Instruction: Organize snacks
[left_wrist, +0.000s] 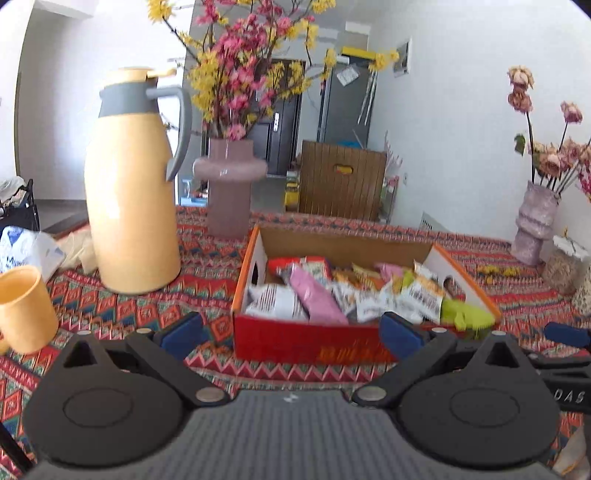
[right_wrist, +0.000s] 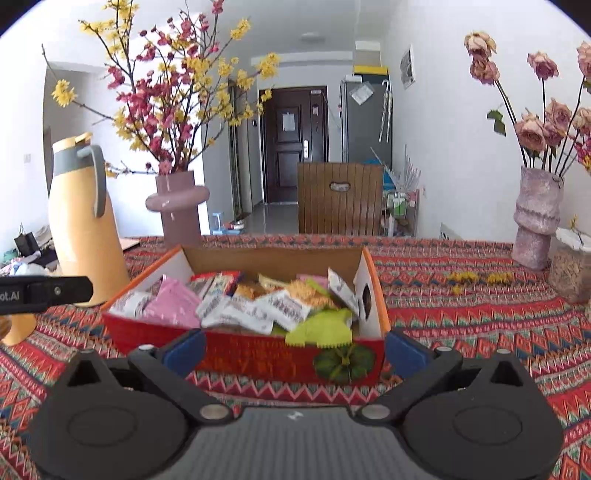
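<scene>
A red cardboard box with orange rim stands on the patterned tablecloth, filled with several snack packets: white ones, a pink one and a lime green one. It also shows in the right wrist view, with pink, white and green packets. My left gripper is open and empty just in front of the box. My right gripper is open and empty, close to the box's front wall.
A yellow thermos jug and a yellow cup stand left of the box. A mauve vase with blossom branches stands behind it. A pink vase of dried roses and a jar stand at the right.
</scene>
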